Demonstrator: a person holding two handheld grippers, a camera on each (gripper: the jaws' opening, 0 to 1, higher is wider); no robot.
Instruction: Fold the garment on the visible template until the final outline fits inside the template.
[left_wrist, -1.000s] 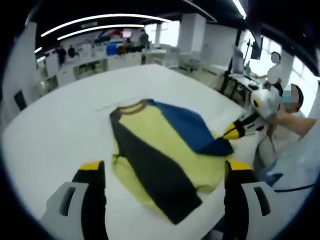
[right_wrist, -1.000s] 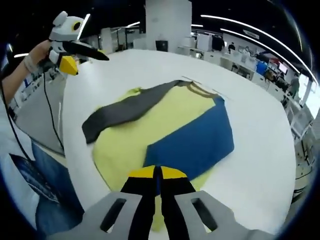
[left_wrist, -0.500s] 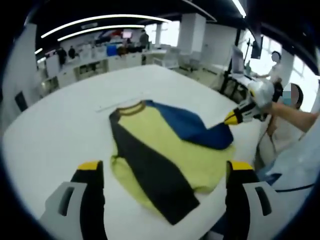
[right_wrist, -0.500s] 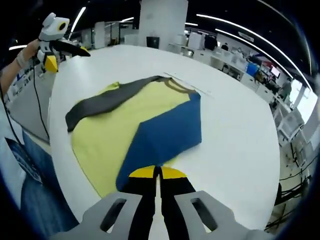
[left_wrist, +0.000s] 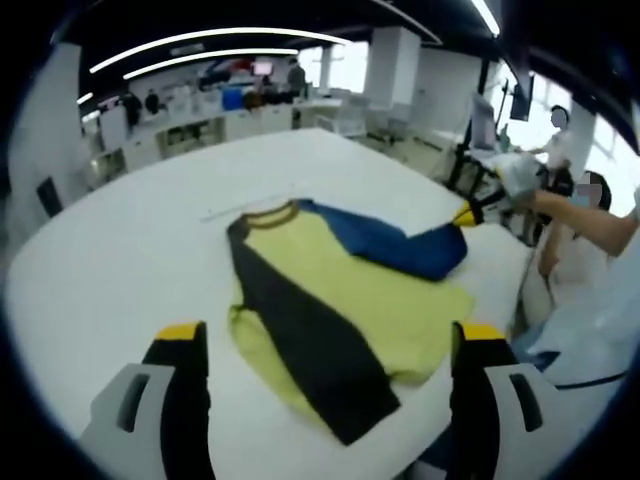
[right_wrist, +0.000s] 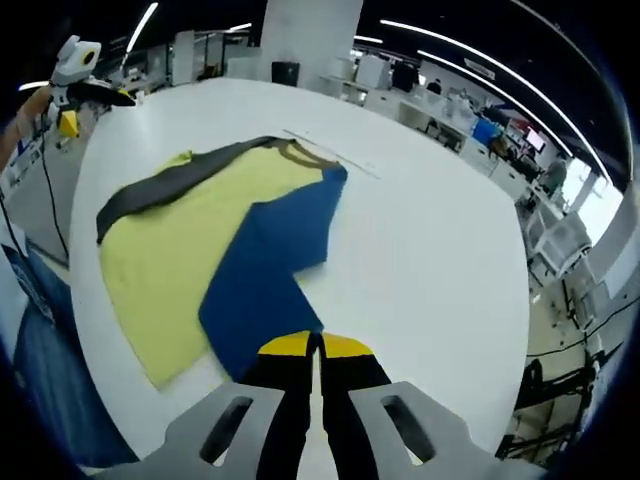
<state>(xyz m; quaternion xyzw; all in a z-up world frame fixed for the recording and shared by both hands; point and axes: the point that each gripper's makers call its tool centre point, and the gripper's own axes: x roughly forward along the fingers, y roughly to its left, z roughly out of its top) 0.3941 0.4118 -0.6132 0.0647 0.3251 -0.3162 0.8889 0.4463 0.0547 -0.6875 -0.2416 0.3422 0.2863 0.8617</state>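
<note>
Garment lies flat on white bench, yellow body w/ dark sleeve folded across it. Right hand-held gripper jaws pinched together on blue sleeve cuff, sleeve stretched out twd bench edge. Left hand-held gripper jaws wide apart, nothing betw them, above near bench edge. A person stands at the bench's far side

Garment flat on table, near its edge. My right gripper at one sleeve's end; other sleeve lies across garment body. My left gripper above garment's hem.
</note>
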